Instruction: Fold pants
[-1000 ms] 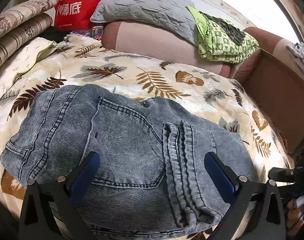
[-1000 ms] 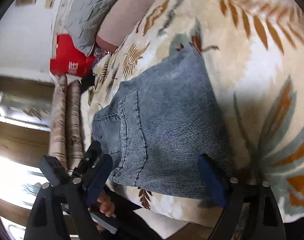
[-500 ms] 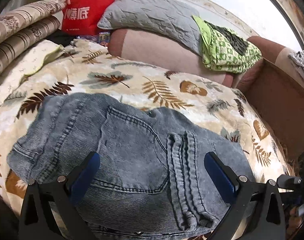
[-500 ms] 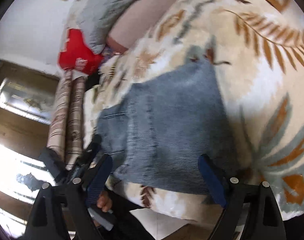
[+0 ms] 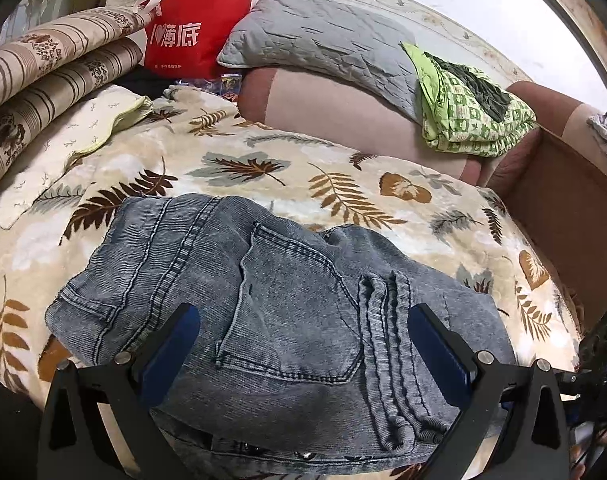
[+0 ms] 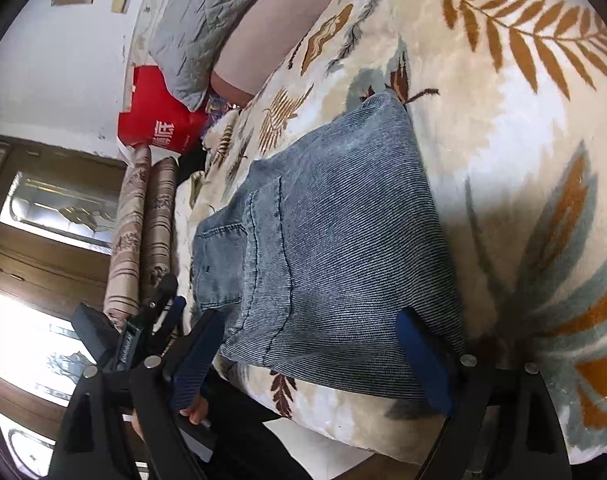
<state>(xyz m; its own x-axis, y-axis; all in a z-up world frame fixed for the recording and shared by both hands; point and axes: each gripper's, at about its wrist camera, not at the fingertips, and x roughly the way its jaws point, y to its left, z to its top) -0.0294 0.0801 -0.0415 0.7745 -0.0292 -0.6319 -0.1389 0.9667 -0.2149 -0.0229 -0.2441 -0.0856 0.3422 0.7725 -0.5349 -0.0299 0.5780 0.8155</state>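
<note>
Your left gripper (image 5: 303, 344) hangs with fingers spread wide above the folded grey jeans (image 5: 271, 312), gripping nothing. The jeans lie on the leaf-print blanket (image 5: 343, 184).

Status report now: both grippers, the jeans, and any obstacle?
Left gripper open, empty, over jeans. Right gripper open, empty, at their near edge. Jeans folded compact on leaf blanket. Nothing lying on them.

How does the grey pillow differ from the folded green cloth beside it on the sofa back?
The grey pillow is plain, quilted and one piece; the green cloth is bright, printed with small squares and folded in layers. The pillow is wider; the cloth is a smaller bundle with a dark garment on top. Both rest on the sofa back.
</note>
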